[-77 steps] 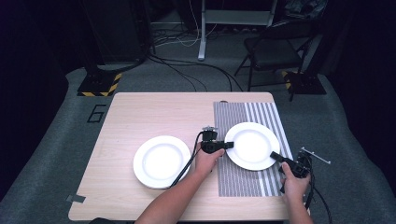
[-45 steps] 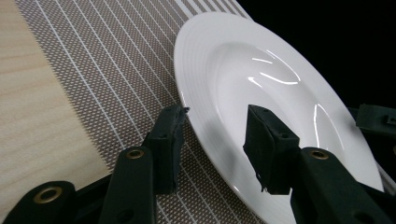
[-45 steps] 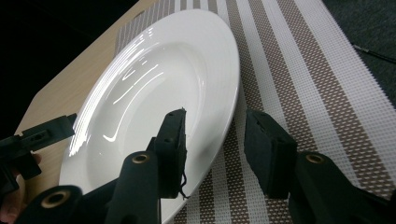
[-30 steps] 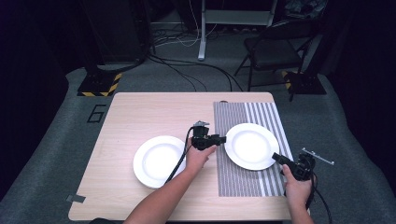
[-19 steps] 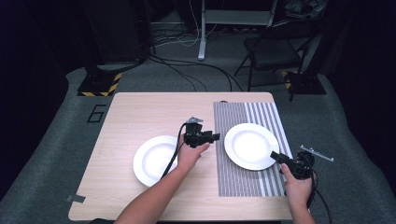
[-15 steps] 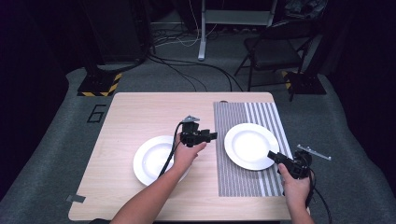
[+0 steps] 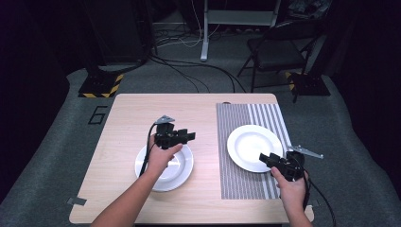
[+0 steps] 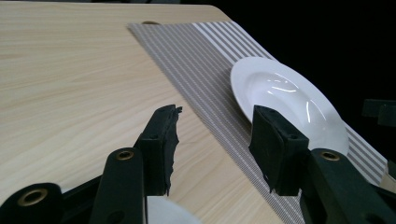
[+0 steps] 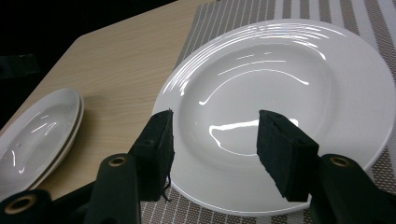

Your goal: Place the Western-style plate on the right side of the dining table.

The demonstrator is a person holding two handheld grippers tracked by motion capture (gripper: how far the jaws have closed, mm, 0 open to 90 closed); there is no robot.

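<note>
A white plate (image 7: 255, 147) lies on the striped placemat (image 7: 246, 187) at the table's right. My right gripper (image 7: 265, 159) hovers at that plate's near right rim, jaws apart over the plate (image 9: 280, 70) and gripping nothing. A second white plate (image 7: 164, 163), which the right gripper view shows as a stack of two plates (image 9: 37, 135), sits left of the mat. My left gripper (image 7: 190, 136) is raised above its far edge, pointing right toward the mat (image 8: 196, 60) and the far plate (image 8: 285, 93). Both grippers' jaws have just been opening, with nothing between them.
The wooden table (image 7: 127, 118) has bare room behind and left of the plates. Beyond the table's far edge, a folding chair (image 7: 279, 52) and cables (image 7: 189, 71) are on the dark floor. A scrap of tape (image 7: 75, 201) lies at the near left corner.
My left gripper left the rim of the plate on the mat, rising and moving left to above the left plate. The right gripper drew back slightly from that plate. The plate stays on the mat.
</note>
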